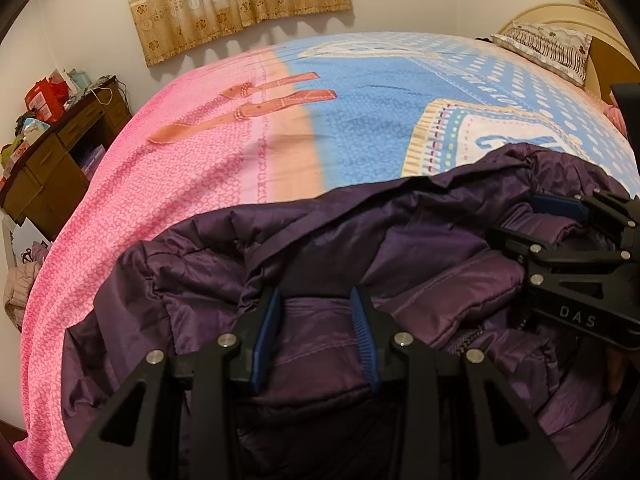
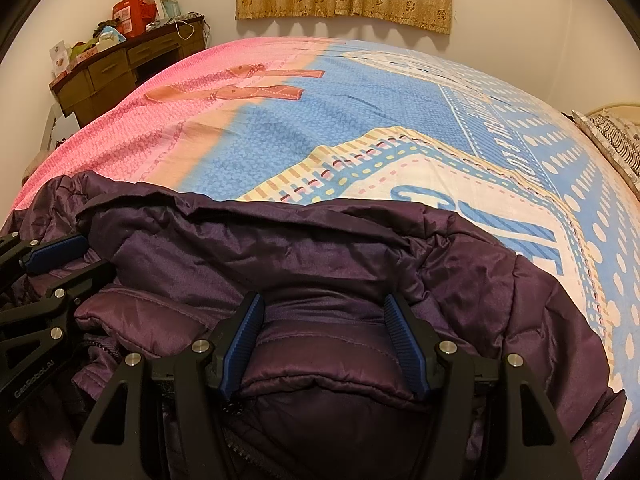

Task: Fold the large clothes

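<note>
A dark purple puffer jacket (image 1: 420, 240) lies bunched on the near part of the bed. In the left wrist view my left gripper (image 1: 316, 304) is shut on a padded fold of it, and the fabric bulges between the blue pads (image 1: 266, 336). My right gripper (image 2: 323, 308) holds another thick fold of the jacket (image 2: 320, 248) with its jaws wider apart. The two grippers sit side by side. The right gripper (image 1: 556, 224) shows at the right edge of the left wrist view, the left gripper (image 2: 68, 266) at the left edge of the right wrist view. The jacket's near part is hidden under the grippers.
The bed cover (image 1: 200, 160) is pink on the left and blue and white on the right, and lies open beyond the jacket. A patterned pillow (image 1: 548, 48) rests at the headboard on the far right. A cluttered wooden desk (image 1: 52, 152) stands at the left wall, and a curtain (image 1: 240, 0) hangs behind.
</note>
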`<state>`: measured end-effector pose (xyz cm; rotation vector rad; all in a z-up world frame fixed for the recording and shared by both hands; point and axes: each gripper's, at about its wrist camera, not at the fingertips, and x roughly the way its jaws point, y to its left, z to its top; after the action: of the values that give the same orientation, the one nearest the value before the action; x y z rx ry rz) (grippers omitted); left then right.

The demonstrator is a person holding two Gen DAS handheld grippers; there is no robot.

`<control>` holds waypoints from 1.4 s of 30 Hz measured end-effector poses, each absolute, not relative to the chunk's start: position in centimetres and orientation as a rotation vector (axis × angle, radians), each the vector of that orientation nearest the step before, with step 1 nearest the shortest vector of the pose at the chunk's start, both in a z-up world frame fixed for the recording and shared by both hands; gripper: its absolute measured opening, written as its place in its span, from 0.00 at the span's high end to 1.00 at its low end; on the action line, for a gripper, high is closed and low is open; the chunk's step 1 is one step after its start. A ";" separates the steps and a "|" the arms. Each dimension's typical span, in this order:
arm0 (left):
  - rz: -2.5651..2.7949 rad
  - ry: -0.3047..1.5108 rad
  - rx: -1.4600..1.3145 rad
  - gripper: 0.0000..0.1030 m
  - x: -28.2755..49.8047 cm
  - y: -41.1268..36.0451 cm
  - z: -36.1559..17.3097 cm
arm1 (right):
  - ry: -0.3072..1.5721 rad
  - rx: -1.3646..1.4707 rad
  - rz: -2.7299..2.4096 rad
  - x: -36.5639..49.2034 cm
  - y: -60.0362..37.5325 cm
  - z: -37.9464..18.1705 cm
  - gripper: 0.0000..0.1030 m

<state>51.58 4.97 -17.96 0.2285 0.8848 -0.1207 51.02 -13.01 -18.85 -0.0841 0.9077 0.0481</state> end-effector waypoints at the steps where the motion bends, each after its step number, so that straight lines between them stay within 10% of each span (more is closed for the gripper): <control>1: -0.121 0.885 0.230 0.62 51.6 5.0 -18.0 | 0.908 -0.085 0.047 51.0 -13.0 -18.9 0.38; 13: -0.096 0.850 0.213 0.57 51.2 5.8 -14.3 | 0.972 -0.123 0.132 51.4 -14.2 -14.6 0.34; 17: -0.108 0.683 0.047 0.12 45.7 9.2 -7.5 | 0.866 0.025 0.177 46.3 -18.0 -8.5 0.29; 31: -0.239 0.773 -0.052 0.06 18.3 19.7 -12.1 | 0.991 0.156 0.437 12.6 -27.5 -10.1 0.24; 42: -0.298 0.814 -0.176 0.06 12.6 19.3 -17.8 | 0.907 0.373 0.331 5.3 -27.2 -18.7 0.23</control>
<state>12.56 19.28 -17.77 -0.1758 0.8136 -0.2979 5.25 -27.16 -18.74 0.3732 0.9073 0.3306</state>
